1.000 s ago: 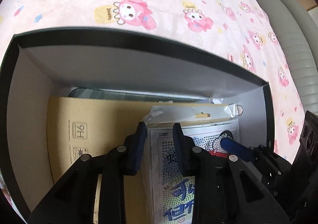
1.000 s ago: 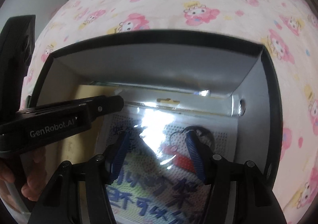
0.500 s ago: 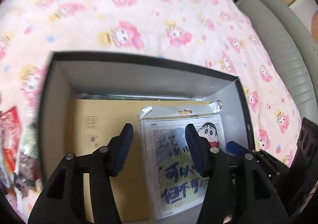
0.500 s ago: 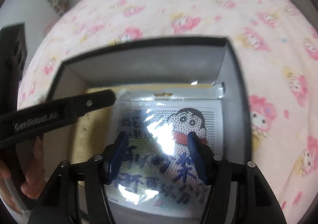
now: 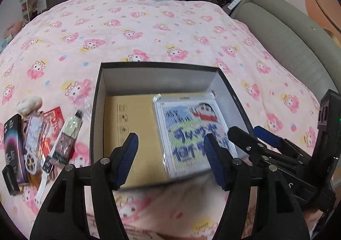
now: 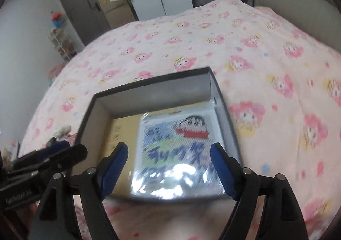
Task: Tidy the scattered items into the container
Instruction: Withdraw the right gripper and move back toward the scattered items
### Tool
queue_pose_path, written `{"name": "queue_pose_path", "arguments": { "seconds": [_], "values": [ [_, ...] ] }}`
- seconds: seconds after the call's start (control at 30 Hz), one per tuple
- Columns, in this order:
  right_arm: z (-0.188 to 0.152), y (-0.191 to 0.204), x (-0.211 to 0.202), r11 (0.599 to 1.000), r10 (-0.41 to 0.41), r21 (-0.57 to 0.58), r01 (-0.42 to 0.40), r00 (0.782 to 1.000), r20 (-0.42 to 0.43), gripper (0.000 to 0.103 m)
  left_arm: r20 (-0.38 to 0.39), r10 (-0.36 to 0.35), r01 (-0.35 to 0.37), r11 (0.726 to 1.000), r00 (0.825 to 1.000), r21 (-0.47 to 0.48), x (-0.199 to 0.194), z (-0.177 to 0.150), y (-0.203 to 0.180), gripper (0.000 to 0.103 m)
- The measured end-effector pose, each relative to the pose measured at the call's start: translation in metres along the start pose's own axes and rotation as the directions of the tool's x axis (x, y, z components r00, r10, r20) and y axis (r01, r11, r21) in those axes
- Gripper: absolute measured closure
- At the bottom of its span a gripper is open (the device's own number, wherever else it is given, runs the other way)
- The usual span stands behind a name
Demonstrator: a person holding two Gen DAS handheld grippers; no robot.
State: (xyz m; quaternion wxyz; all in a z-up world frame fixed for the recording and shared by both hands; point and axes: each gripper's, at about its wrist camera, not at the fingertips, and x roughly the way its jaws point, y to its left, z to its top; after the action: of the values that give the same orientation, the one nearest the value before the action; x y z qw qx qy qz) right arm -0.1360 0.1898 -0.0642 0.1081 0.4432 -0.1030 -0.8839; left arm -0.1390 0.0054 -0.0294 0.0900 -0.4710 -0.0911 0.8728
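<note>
A black box with grey inner walls (image 5: 100, 91) (image 6: 100, 112) sits on the pink bed. Inside lie a tan envelope (image 5: 130, 120) (image 6: 121, 131) and a cartoon-print plastic packet (image 5: 191, 129) (image 6: 179, 144) on the right. My left gripper (image 5: 170, 159) is open and empty above the box's near edge. My right gripper (image 6: 169, 167) is open and empty over the packet; it also shows in the left wrist view (image 5: 249, 133). Scattered items lie left of the box: a tube (image 5: 68, 133), a dark box (image 5: 12, 150), a clear packet (image 5: 34, 140).
A pink cartoon bedsheet (image 5: 149, 27) covers the bed. A grey padded headboard (image 5: 298, 44) runs along the right. A white fluffy item (image 5: 28, 103) and a red packet (image 5: 54, 116) lie with the scattered items. Doors and shelves stand beyond the bed.
Both grippers have pulled back and up out of the box and opened wider. The cartoon packet now lies flat inside, let go. The scattered items have come into view at left.
</note>
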Motion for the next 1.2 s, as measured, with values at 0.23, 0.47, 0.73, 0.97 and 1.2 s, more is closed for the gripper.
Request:
{"name": "queue_pose_path", "arguments": {
  "seconds": [0.23, 0.47, 0.73, 0.97, 1.2],
  "values": [
    [-0.022, 0.012, -0.029, 1.0, -0.031, 0.002, 0.031, 0.999, 0.037, 0.021, 0.028, 0.008, -0.01, 0.999, 1.0, 0.045, -0.036, -0.027, -0.008, 0.036],
    [-0.03, 0.024, -0.056, 0.999, -0.042, -0.018, 0.044, 0.996, 0.08, 0.02, 0.072, -0.015, 0.011, 0.998, 0.997, 0.064, -0.064, -0.039, -0.012, 0.029],
    [-0.039, 0.052, -0.077, 0.996, -0.011, -0.082, 0.019, 0.995, 0.101, 0.018, 0.109, -0.015, 0.008, 0.998, 0.994, 0.067, -0.099, -0.052, 0.004, 0.026],
    [-0.047, 0.083, -0.078, 0.989, 0.012, -0.148, 0.001, 0.996, 0.086, 0.013, 0.122, -0.002, -0.004, 0.999, 0.993, 0.045, -0.116, -0.066, 0.028, 0.025],
    [-0.054, 0.118, -0.069, 0.975, 0.045, -0.222, -0.032, 0.998, 0.054, 0.012, 0.132, 0.023, -0.024, 1.0, 0.991, 0.007, -0.13, -0.077, 0.059, 0.025]
  ]
}}
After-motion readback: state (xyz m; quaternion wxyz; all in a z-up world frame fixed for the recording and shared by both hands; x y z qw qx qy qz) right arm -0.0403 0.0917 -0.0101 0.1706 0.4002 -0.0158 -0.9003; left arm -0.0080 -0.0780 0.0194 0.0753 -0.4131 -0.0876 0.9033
